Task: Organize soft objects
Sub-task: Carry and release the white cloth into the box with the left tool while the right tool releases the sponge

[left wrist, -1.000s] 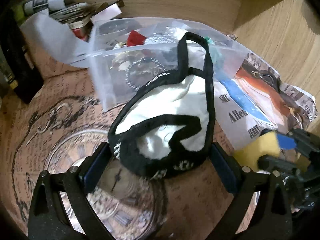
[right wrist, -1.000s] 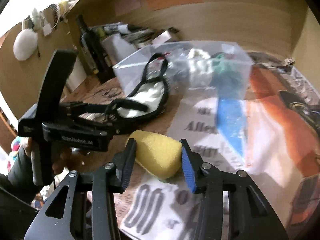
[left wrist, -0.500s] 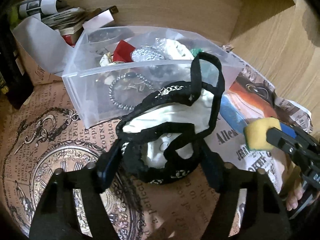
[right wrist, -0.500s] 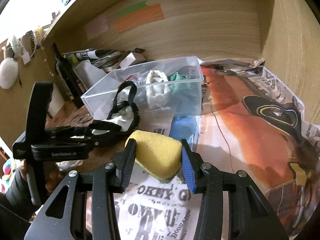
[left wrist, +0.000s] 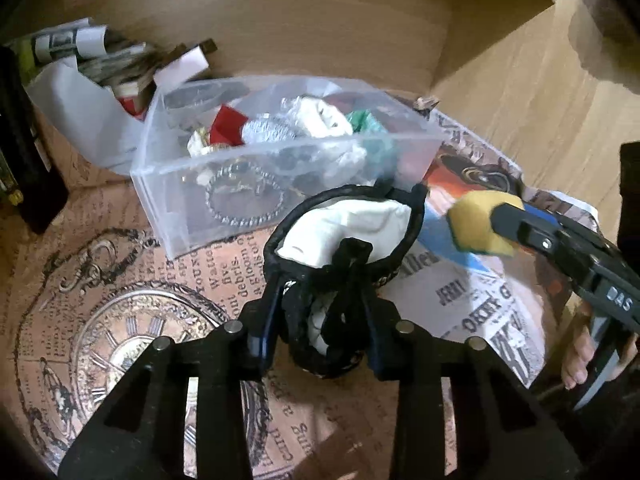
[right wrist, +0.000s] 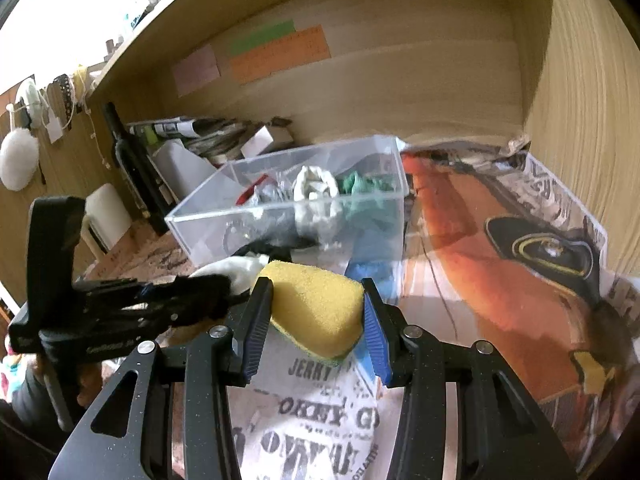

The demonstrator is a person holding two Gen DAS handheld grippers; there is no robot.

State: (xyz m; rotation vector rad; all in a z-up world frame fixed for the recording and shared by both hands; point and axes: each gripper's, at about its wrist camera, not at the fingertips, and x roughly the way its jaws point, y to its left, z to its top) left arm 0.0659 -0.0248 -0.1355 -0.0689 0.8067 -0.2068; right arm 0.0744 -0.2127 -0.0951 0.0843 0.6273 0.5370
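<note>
Now my left gripper (left wrist: 320, 320) has just been closing, and its blue pads pinch the black-trimmed white cloth (left wrist: 348, 232) at the lower centre of the left wrist view, the bunched cloth bulging up above the fingers. A second ago those jaws stood wide around the cloth as it lay flat on the paper; since then the cloth has gathered into a tight bundle. My right gripper (right wrist: 316, 316) stays clamped on the yellow sponge (right wrist: 316, 312), at centre of the right wrist view, as it was before. The clear plastic bin (left wrist: 168, 184) sits just beyond the cloth, its near rim close to the bundle, with crumpled soft pieces already inside. To the right of the bin, in the right wrist view, the printed newspaper (right wrist: 500, 264) lies flat with open room up to the wooden side wall (right wrist: 592, 120). At upper left of that view, a dark bottle (right wrist: 128, 160) and stacked papers crowd the bin's far side.
</note>
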